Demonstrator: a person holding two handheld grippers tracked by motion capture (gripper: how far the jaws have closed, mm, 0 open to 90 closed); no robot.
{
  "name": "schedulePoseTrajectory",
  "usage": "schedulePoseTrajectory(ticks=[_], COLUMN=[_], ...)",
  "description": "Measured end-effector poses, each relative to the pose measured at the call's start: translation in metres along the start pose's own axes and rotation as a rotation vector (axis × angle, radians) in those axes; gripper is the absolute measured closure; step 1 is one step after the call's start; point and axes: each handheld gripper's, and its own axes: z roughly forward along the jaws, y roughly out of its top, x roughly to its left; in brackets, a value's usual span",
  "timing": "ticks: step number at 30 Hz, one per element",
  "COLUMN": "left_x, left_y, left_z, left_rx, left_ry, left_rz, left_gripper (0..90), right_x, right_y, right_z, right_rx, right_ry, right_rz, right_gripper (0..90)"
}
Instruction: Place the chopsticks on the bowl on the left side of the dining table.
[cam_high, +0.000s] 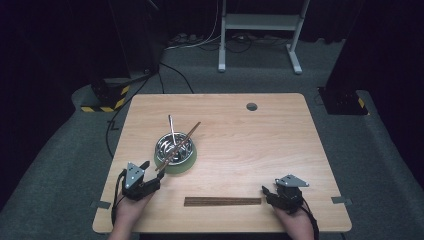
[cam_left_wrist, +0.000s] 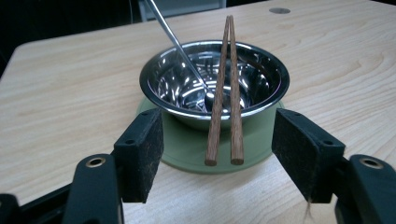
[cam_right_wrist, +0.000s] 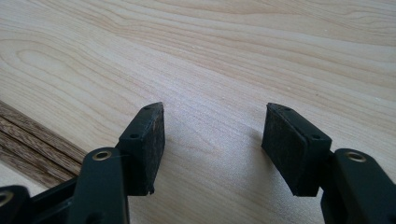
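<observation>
The left gripper (cam_left_wrist: 217, 154) stands with its jaws spread wide and nothing pressed between the pads, just short of the pair of brown wooden chopsticks (cam_left_wrist: 225, 93), whose near ends poke out over the edge of the pale green round saucer (cam_left_wrist: 187, 154). Those chopsticks lie side by side across the rim of the shiny round steel bowl (cam_left_wrist: 261, 70), which sits on the saucer towards the left of the light wooden table (cam_high: 260, 145). A slim metal spoon (cam_left_wrist: 175, 39) leans in the bowl, its scoop at the bottom and its handle slanting up over the far rim. In the high view the left gripper (cam_high: 150, 176) sits just beside the saucer's near left edge. Over on the right, the right gripper (cam_right_wrist: 212, 140) hangs released above bare wood, jaws apart, gripping nothing. A dark brown flat wooden strip (cam_high: 222, 201) lies along the near edge of the table between the two hands, its end near the right gripper.
</observation>
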Motion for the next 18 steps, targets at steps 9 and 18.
schedulePoseTrajectory(ticks=[9, 18], left_x=[0.007, -0.007], left_y=[-0.002, -0.005], left_z=[-0.010, 0.008], left_rx=[-0.014, 0.032], left_ry=[-0.063, -0.060], left_rz=[-0.035, 0.001], left_gripper=[39.5, 43.6], right_x=[0.000, 0.000], right_y=[0.000, 0.000], right_z=[0.000, 0.000], right_rx=[0.000, 0.000], right_ry=[-0.001, -0.001], right_rz=[0.000, 0.001], right_gripper=[39.0, 39.0])
